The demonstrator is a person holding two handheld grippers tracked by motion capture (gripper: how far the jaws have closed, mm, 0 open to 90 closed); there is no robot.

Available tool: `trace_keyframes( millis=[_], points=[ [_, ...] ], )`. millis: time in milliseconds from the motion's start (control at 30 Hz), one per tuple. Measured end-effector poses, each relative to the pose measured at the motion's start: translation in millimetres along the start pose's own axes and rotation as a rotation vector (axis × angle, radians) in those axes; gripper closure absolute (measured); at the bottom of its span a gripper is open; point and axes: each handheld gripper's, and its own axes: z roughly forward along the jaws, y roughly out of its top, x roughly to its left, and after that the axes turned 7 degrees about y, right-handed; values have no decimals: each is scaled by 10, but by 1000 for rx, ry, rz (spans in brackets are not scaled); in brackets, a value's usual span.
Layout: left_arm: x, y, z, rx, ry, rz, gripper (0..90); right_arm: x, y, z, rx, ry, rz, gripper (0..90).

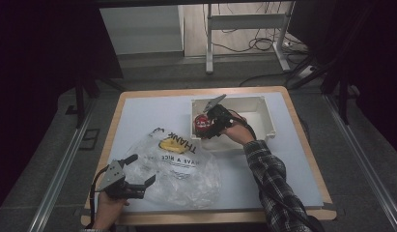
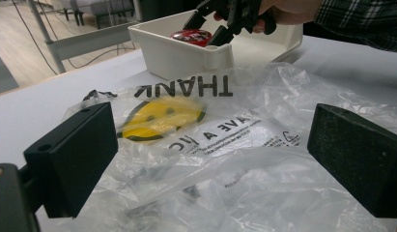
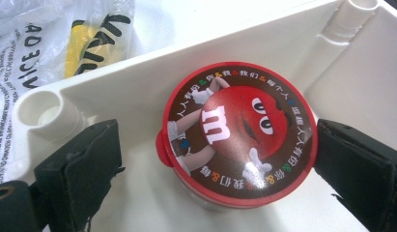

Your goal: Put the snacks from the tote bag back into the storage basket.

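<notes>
Jaws of right gripper straddle candy tub, untouched.

A red-lidded candy cup sits in a white bin; the clear bag bears a yellow smiley.

Body of the red-lidded candy tub hidden under its own lid, lower part blurred. In the high view, tub mostly covered by the right gripper above it. Small print on the plastic bag, below the smiley, too blurred to read. Near end of the white bin cut off.
</notes>
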Motion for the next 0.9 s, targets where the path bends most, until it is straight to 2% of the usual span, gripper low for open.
trace_keyframes(
  millis=[633,900],
  points=[
    [-11,-3,9,5,-11,7,38,71,-102,-102,-24,-1,0,35],
    [-52,-5,17,6,-25,33,54,108,-180,-123,-23,-1,15,35]
  ],
)
